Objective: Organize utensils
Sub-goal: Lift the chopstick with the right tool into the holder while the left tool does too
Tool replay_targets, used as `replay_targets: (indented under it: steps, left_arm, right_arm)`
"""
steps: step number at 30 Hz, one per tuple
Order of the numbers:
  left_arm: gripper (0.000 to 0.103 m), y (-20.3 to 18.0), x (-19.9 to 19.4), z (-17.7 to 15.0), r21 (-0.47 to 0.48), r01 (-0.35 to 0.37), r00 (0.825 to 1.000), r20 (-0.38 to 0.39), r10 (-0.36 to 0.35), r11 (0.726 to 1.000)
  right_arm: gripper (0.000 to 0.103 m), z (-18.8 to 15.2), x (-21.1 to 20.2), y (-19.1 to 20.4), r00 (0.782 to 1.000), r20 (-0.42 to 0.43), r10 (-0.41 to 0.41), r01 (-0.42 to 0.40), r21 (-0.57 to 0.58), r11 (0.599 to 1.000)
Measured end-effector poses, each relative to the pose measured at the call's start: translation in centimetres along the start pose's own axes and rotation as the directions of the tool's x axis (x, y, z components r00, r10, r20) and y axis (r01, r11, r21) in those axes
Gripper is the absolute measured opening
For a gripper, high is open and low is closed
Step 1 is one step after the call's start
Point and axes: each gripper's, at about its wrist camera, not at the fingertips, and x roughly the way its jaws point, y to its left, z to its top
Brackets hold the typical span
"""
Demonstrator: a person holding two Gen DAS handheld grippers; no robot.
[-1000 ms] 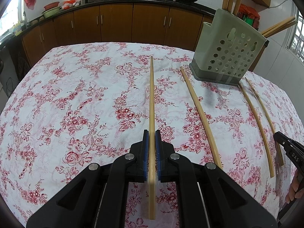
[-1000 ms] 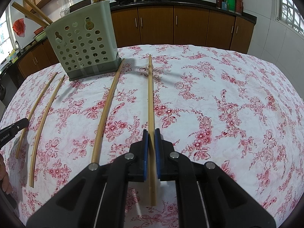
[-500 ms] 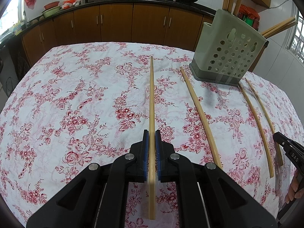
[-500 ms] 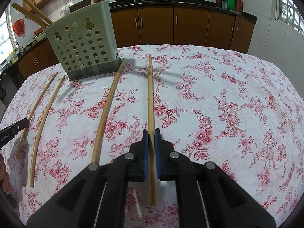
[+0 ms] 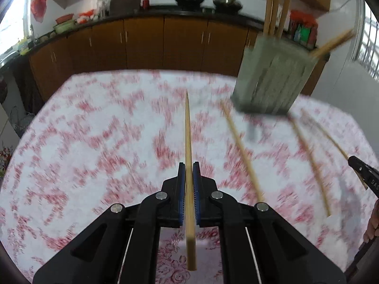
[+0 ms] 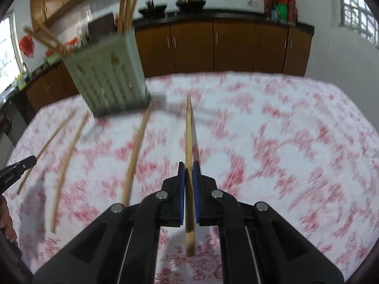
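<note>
Chopstick (image 5: pixel 188 142) clamped in left tool (image 5: pixel 188 165), another chopstick (image 6: pixel 188 130) in right tool (image 6: pixel 188 165), tips forward.

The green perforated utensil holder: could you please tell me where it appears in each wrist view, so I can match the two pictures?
Left wrist view: the utensil holder stands at upper right, on the far part of the floral tablecloth.
Right wrist view: the utensil holder stands at upper left.
Shared landmark: the brown kitchen cabinets along the back wall.
</note>
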Motion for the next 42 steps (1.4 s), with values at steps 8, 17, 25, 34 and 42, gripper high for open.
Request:
replay_targets:
  steps: [8, 17, 25, 34, 42]
  left_arm:
    - [0.007, 0.0, -5.7, 5.3, -0.032, 0.068, 0.980, 0.191, -0.061, 0.997]
    - [0.007, -1.3, -9.4, 8.1, 0.013, 0.119, 0.953, 0.279, -0.118, 0.993]
    - [0.007, -4.8, -13.3, 10.4, 0.103, 0.208, 0.900, 0.370, -0.231, 0.973]
    - [0.007, -8.1, -12.7, 14.0, 0.120, 0.186, 0.865, 0.451, -0.220, 0.975]
    - [0.007, -9.2, -9.1, 14.0, 0.142, 0.151, 0.913, 0.360, -0.193, 0.978]
  right_arm:
    - [0.008, 4.3, -5.1, -0.1, 0.979, 0.206, 0.010, -0.013, 0.013, 1.000]
    - [0.008, 7.9, -8.1, 0.7, 0.948, 0.314, 0.058, -0.062, 0.001, 0.998]
    - [0.008, 12.6, -14.1, 3.5, 0.858, 0.470, 0.209, -0.198, -0.073, 0.978]
    - [0.008, 16.1, -12.9, 5.9, 0.830, 0.505, 0.236, -0.219, -0.094, 0.971]
    - [0.008, 17.6, -7.7, 6.6, 0.883, 0.415, 0.217, -0.209, -0.065, 0.976]
